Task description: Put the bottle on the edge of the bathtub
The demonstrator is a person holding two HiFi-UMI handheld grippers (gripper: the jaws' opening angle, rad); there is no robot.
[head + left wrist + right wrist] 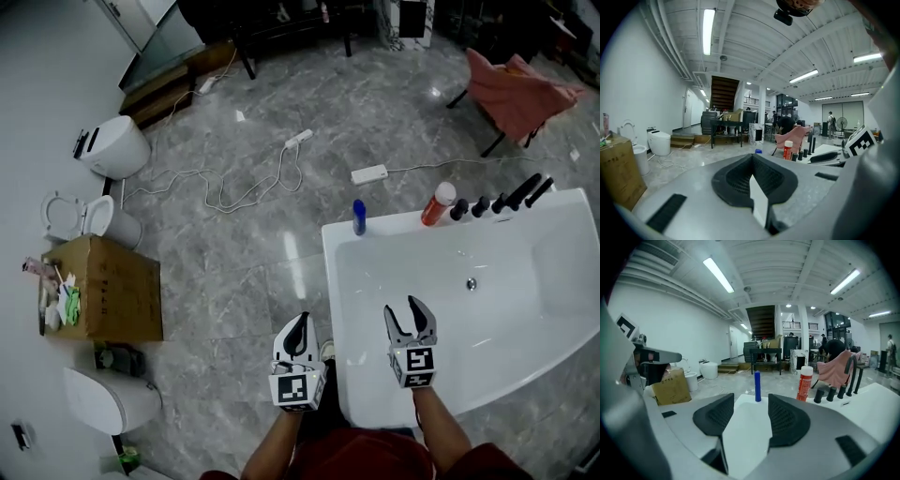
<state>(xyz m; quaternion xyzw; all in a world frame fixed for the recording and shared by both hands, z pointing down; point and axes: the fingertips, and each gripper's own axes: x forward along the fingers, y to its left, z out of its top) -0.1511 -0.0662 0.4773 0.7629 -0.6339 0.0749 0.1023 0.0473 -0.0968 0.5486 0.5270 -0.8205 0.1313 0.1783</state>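
Note:
A slim blue bottle [358, 217] stands upright on the far left corner of the white bathtub's rim [330, 281]. A red bottle with a white cap [437, 203] stands further right on the same rim, beside black tap handles [497, 201]. My right gripper [410, 315] hovers open over the tub's near end with nothing in it. In the right gripper view, the blue bottle [757, 386] shows far off between the fingers and the red bottle [804, 383] is to its right. My left gripper [298, 326] is shut and empty, just left of the tub over the floor.
A cardboard box [103, 286] with clutter sits on the left, with toilets [112, 145] around it. Cables and a power strip [368, 173] lie on the grey floor beyond the tub. A pink-draped chair [516, 89] stands at the far right.

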